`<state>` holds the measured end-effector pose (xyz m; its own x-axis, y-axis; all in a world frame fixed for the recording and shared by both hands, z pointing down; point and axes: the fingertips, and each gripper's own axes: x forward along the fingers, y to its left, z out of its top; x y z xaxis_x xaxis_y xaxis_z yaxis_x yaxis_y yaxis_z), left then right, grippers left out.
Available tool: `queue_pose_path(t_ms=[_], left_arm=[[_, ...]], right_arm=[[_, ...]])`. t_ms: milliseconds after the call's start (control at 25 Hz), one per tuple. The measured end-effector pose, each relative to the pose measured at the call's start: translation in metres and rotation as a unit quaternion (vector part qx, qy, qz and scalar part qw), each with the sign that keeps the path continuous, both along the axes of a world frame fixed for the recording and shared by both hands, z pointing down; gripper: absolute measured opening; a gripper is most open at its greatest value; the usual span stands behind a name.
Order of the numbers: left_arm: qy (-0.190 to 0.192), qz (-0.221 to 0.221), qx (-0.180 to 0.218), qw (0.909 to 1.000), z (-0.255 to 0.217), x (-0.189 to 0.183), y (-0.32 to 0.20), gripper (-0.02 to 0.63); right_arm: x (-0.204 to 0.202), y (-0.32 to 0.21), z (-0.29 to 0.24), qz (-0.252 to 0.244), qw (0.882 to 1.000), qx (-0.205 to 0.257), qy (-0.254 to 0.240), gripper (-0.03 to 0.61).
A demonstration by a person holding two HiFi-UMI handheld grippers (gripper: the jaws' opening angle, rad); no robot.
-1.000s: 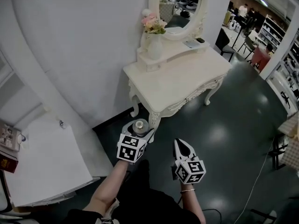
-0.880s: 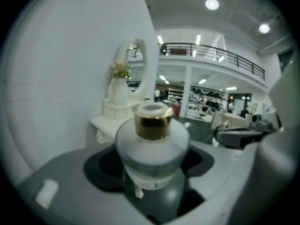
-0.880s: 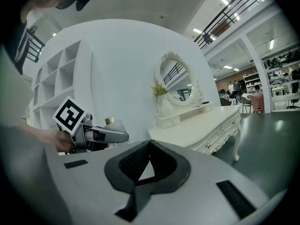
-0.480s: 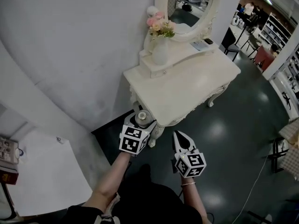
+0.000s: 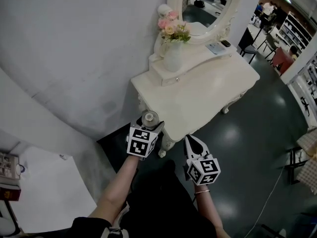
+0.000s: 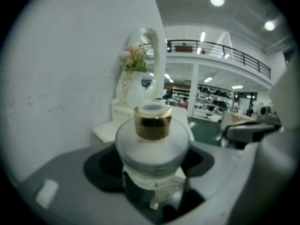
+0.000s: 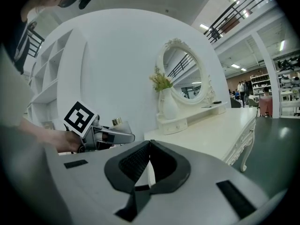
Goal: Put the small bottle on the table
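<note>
Head view showed the left tool (image 5: 148,125) clamped on the small bottle (image 5: 150,117), its jaws spread wide around the round frosted body. The bottle hung upright in the air just beside the near left edge of the white worktop (image 5: 198,95), not resting on it. The right tool (image 5: 194,145) hovered to the right over the dark floor (image 5: 247,148), jaws pressed together on nothing. A vase of flowers (image 5: 173,58) and an oval mirror (image 5: 208,4) stood at the worktop's far side.
</note>
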<state>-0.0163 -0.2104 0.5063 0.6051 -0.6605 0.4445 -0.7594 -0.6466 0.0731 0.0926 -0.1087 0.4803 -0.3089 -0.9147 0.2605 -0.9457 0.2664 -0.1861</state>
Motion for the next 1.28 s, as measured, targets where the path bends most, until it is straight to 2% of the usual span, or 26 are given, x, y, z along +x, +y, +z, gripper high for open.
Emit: queue_pose_path(t_ms=[400,720,920,1120,1280], left_arm=[[-0.011,-0.019,0.002,0.9998,0.009,0.012,-0.066,0.336],[-0.037,-0.046,-0.012,0.9982,0.038,0.022,-0.127,0.336],[-0.047,-0.059,-0.015,0.9971,0.056,0.025,-0.159,0.336],[-0.044,-0.066,-0.024,0.9966,0.067,0.029,-0.179,0.336],[-0.055,-0.071,-0.027,0.9955,0.078,0.029,-0.194,0.336]], right_arm=[[0.012,-0.068,-0.001,-0.028,1.000,0.005,-0.004,0.005],[0.020,-0.118,0.017,-0.057,0.998,-0.018,-0.012,0.005],[0.025,-0.139,0.027,-0.072,0.997,-0.033,-0.006,0.005],[0.032,-0.151,0.035,-0.073,0.996,-0.044,-0.010,0.005],[0.036,-0.156,0.038,-0.072,0.996,-0.050,-0.017,0.005]])
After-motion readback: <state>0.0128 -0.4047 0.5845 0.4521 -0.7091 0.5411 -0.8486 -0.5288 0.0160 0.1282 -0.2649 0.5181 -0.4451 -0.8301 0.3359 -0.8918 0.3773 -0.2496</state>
